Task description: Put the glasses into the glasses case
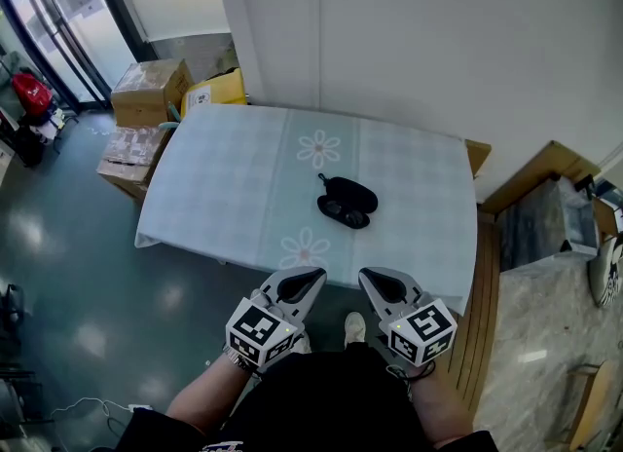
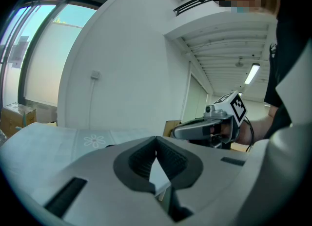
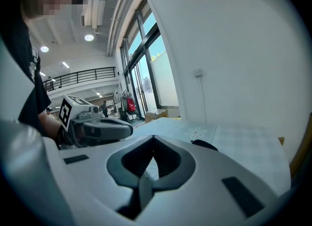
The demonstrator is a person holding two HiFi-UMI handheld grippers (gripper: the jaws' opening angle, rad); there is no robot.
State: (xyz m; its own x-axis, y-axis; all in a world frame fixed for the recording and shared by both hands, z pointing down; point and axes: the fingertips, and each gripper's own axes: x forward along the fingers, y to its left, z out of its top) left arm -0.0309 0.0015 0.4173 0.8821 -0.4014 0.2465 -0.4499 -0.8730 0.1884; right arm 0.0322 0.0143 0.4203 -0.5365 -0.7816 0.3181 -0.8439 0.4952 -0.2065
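- Pale checked cloth with flower prints covers a table (image 1: 243, 187) that stands against a white wall. Grey glossy floor lies on its left. Cardboard boxes (image 1: 148, 90) are stacked by the table's far left corner.
- Head view: the glasses case (image 1: 347, 203), black, lies open near the middle of the table, right of the centre strip. The glasses cannot be told apart from the dark halves of the case.
- Head view: the left gripper (image 1: 311, 276) and right gripper (image 1: 370, 277) are held side by side off the table's near edge. Both are well apart from the case, with their tips pointing toward it. Each carries its marker cube at the rear, and a forearm shows behind each one.
- Left gripper view: the jaw tips meet at one point with nothing between the pads. Only the small gap beneath the tips shows pale cloth through it. The right gripper (image 2: 181, 131) hangs to the right at the same height, and a wall switch (image 2: 95, 75) sits on the wall beyond the table.
- Right gripper view: these jaws are also closed tip to tip and grip nothing. The case (image 3: 204, 144) shows as a low dark shape on the cloth past the right jaw. The left gripper (image 3: 127, 129) is level at the left, and tall windows stand behind it.
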